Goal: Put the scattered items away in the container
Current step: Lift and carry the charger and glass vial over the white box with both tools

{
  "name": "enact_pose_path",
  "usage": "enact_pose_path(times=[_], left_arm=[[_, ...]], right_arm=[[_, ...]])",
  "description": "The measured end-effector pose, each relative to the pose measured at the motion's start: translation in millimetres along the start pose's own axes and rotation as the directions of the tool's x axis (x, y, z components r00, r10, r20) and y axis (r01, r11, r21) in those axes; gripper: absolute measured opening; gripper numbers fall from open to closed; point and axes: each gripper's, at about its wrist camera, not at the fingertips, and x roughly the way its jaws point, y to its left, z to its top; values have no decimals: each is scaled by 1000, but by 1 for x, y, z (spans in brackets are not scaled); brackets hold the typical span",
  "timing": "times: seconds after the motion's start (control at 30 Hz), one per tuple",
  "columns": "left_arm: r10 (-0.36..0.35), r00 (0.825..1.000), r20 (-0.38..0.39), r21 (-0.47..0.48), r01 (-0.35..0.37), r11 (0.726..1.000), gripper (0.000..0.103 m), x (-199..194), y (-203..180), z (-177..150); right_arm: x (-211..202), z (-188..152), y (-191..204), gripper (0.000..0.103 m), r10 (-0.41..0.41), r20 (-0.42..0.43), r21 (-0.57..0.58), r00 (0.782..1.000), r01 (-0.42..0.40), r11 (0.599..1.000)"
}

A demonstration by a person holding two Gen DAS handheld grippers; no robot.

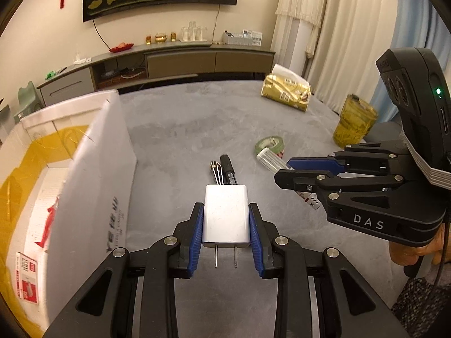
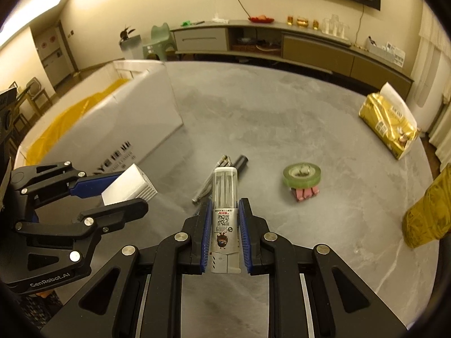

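right gripper point(image 1: 284, 170) — "DAS" | left gripper point(image 2: 124, 194) — "GenRobot.AI" (white lettering)

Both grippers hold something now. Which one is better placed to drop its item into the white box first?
Left, probably. The left gripper, shut on the white charger, is right beside the white box. The right gripper, holding the refill case, is farther from it.

Two close wrist views (shared grey table point(image 1: 197, 118))

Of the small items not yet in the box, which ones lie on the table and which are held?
The tape roll, pink clips and pen lie on the table. The white charger and the clear lead case are held between jaws.
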Motion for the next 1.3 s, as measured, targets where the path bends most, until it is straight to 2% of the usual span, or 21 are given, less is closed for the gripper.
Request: enact_pose_path(times=[0.73, 1.3], left_arm=[[3, 989, 148, -51, 5, 999, 32, -81, 23, 9], [33, 978, 206, -118, -9, 993, 32, -124, 57, 5]], right_arm=[[-48, 30, 57, 20, 15, 110, -69, 994, -7, 998], [-62, 52, 106, 20, 22, 157, -137, 987, 0, 991]])
